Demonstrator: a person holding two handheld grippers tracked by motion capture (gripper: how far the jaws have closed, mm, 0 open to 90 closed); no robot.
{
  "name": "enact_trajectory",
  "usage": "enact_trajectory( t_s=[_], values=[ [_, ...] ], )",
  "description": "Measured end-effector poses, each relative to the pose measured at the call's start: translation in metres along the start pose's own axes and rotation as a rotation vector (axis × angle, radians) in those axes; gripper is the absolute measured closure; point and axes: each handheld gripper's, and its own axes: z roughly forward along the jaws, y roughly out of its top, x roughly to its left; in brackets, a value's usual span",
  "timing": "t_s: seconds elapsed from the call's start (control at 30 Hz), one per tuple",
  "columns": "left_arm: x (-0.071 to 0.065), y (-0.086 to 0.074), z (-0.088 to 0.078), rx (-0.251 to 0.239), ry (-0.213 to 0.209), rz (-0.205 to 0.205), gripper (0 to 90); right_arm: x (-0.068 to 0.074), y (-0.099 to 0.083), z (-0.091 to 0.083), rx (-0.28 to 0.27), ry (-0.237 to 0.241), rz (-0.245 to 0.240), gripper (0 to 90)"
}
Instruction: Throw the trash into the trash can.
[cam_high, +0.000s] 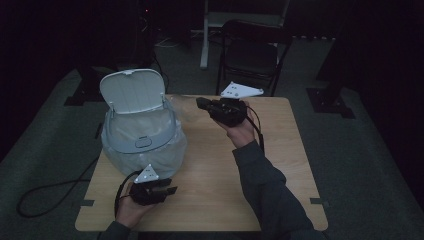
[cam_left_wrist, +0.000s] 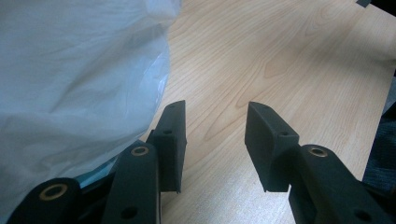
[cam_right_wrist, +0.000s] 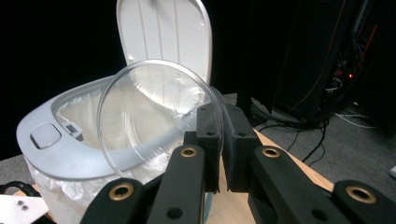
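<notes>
Above bench (cam_high: 210, 175), at rear near bin (cam_right_wrist: 51, 140): clear plastic cup (cam_right_wrist: 149, 121), thin-walled, round rim, glossy, tipped sideways with mouth facing camera in right gripper view. Right claw (cam_right_wrist: 220, 140) clenched on cup's rim, cup wall pinched between black pads. Cup hangs just over bin's open mouth; white lid (cam_right_wrist: 163, 32) raised upright behind. Bin grey, smooth, lined with crinkled translucent bag (cam_left_wrist: 70, 79). Left claw (cam_left_wrist: 215, 140) released, jaws apart over pale wood-grain bench, beside bag.
</notes>
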Motion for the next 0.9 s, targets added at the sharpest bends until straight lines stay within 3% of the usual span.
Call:
enact_trajectory(
  t_s=[0.9],
  values=[
    [0.000,-0.001,0.000,-0.002,0.002,-0.004,59.7,0.016,0.008,0.022,-0.001,0.072,-0.005,86.0]
  ],
)
